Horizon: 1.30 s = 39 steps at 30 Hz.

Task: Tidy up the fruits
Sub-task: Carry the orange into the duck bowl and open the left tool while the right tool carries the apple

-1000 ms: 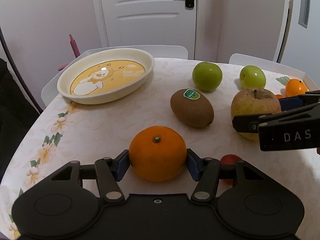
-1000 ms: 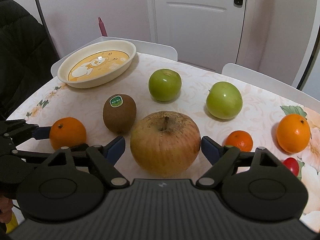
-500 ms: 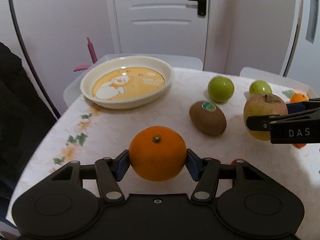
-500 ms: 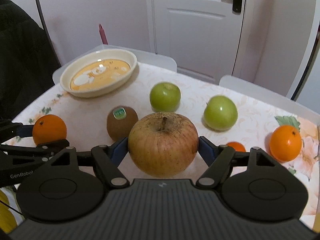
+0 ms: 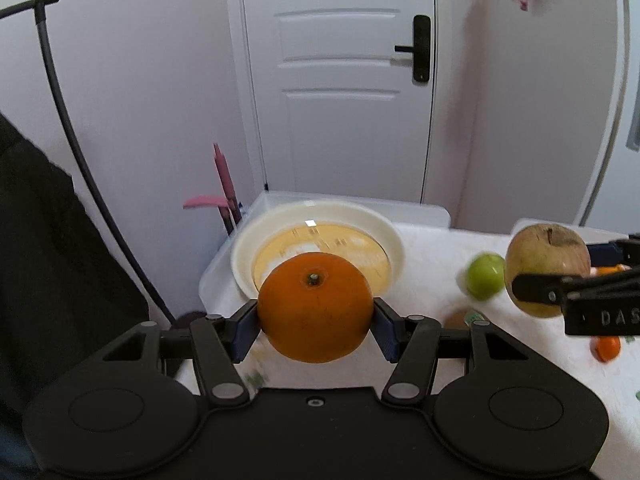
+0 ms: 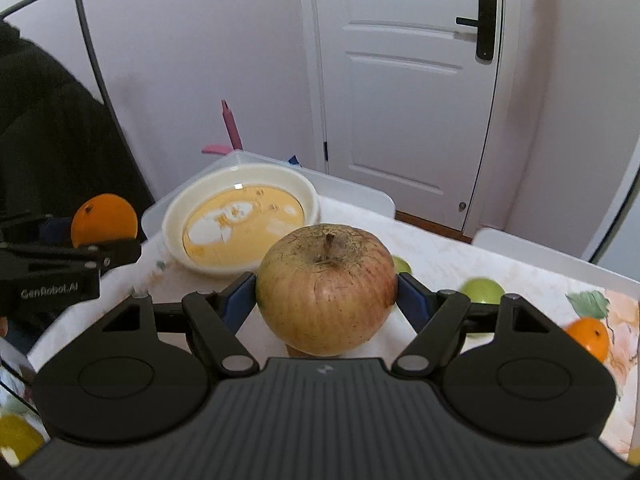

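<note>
The left wrist view looks over the left gripper (image 5: 316, 322) at an orange (image 5: 315, 306) pinched between its two blue pads, stem end up, held in the air in front of the cream bowl (image 5: 394, 245) with a yellow printed bottom; from here the orange covers the bowl's near rim. Only this view shows a kiwi (image 5: 464, 317) peeking out low beside the gripper's linkage and a small orange fruit (image 5: 607, 347) under the other tool. It also catches the right gripper (image 5: 560, 276) from the side at the right edge, clamped on a large russet apple (image 5: 546, 274), with a blurred green apple (image 5: 485, 276) on the table (image 5: 432, 264) just beyond. The right wrist view gives the opposite angle: the russet apple (image 6: 327, 288) sits squarely between the right gripper (image 6: 327, 300)'s pads, stem up, gripped on both flanks and lifted above the patterned tablecloth. Here the bowl (image 6: 312, 196) is seen unobstructed, with nothing in it, and its printed cartoon figure shows. At the left edge the left gripper (image 6: 100, 240) holds the orange (image 6: 104, 220) at about bowl height, beside the bowl's left rim. Only this view shows a second green apple (image 6: 482, 290) and another orange (image 6: 588, 338) on the table's floral corner. A white door stands behind.
</note>
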### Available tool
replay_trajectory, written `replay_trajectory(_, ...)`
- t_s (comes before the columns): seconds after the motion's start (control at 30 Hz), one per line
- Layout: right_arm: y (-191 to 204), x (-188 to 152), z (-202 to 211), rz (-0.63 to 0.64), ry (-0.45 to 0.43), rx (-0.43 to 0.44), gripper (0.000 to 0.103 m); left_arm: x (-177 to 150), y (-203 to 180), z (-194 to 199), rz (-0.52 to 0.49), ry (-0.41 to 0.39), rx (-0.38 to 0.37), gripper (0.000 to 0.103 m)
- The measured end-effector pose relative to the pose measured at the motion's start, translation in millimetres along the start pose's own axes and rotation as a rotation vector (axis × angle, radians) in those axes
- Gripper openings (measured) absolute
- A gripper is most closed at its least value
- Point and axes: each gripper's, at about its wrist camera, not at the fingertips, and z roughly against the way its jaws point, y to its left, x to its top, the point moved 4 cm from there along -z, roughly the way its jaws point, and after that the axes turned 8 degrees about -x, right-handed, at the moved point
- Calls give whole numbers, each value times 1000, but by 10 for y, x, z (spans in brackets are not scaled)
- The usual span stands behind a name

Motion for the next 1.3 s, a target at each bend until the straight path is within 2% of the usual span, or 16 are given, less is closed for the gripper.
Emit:
replay_trajectory(0.13, 145, 217, -98, -27, -6, -18, 90, 254, 218, -117, -31, -13, -24, 63)
replay_trajectory(0.37, 311, 542, -418, -87, -4, -70, 90, 604, 532, -586, -99, 0, -94, 63)
replay_trajectory(0.6, 370, 739, -803, -147, 17, -134, 90, 734, 673, -1138, -162, 34, -163, 63)
replay_trajectory(0.97, 374, 807, -1250, -193, 81, -201, 90, 657, 597, -1943, -261, 123, -251, 63)
replay_trajectory(1.3, 307, 827, -1393, -204, 110, -210, 90, 578, 605, -2245, -283, 189, -279, 64)
